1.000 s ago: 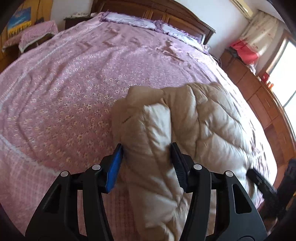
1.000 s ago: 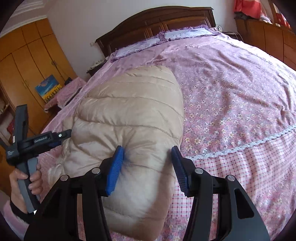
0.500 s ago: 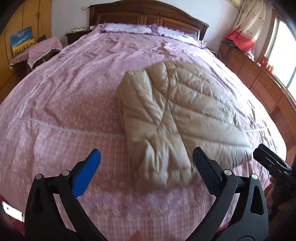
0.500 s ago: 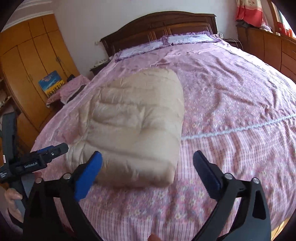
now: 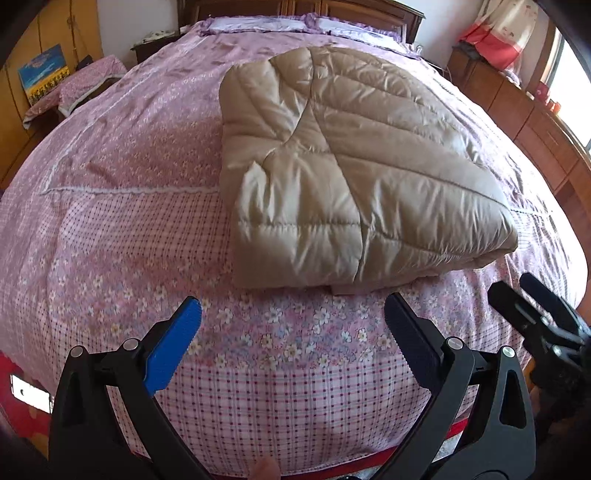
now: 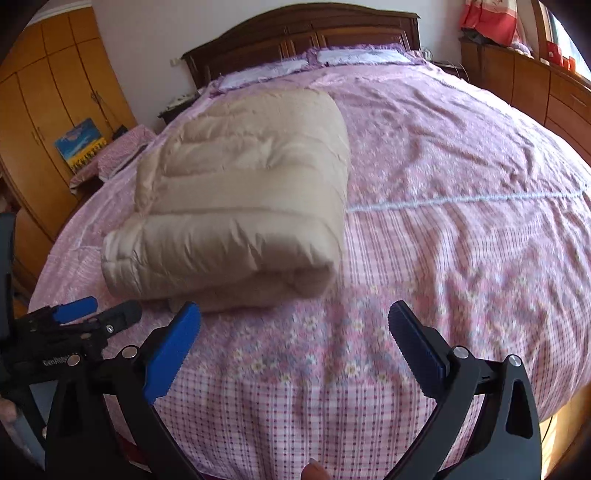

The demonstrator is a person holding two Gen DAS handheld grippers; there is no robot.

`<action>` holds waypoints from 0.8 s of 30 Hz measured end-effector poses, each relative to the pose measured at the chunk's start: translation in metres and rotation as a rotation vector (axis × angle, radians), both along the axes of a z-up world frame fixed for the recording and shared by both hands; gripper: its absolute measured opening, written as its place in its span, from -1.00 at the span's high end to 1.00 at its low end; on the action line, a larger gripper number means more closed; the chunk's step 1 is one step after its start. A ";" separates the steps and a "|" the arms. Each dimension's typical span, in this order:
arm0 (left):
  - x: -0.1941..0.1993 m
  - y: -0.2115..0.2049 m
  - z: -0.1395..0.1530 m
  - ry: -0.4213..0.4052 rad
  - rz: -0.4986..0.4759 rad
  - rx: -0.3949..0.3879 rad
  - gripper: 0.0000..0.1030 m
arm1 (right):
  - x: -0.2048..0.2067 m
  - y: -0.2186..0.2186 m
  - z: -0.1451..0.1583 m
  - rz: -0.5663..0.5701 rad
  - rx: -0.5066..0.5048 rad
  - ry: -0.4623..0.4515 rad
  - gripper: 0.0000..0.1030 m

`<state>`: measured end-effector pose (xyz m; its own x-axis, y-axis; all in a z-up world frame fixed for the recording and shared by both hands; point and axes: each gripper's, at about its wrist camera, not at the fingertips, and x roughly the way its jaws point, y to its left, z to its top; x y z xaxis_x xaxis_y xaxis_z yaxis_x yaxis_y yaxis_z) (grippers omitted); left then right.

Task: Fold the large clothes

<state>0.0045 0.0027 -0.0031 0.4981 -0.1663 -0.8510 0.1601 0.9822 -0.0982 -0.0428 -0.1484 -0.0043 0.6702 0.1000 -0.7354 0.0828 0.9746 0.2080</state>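
Note:
A beige quilted down jacket (image 5: 343,170) lies folded into a thick bundle on the pink floral bedspread (image 5: 122,155). My left gripper (image 5: 291,321) stands open just short of the jacket's near edge, nothing between its blue pads. In the right wrist view the same folded jacket (image 6: 240,206) sits left of centre, and my right gripper (image 6: 293,325) is open over bare bedspread (image 6: 461,177) near the foot of the bed. Each gripper shows in the other's view: the right one (image 5: 532,306) at far right, the left one (image 6: 96,314) at far left.
A dark wooden headboard (image 6: 303,33) and pillows (image 6: 354,57) are at the far end. Wooden wardrobes (image 6: 48,96) and a covered side table (image 5: 88,81) stand on the left. A wooden dresser (image 5: 524,122) lines the right wall by the window.
Both grippers let go of the jacket, opened wide and drew back toward the foot of the bed. The jacket now lies on its own as a folded bundle.

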 end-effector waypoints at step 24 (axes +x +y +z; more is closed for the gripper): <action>-0.013 -0.011 -0.006 0.015 -0.003 0.029 -0.92 | -0.003 0.005 -0.018 -0.016 0.021 0.083 -0.89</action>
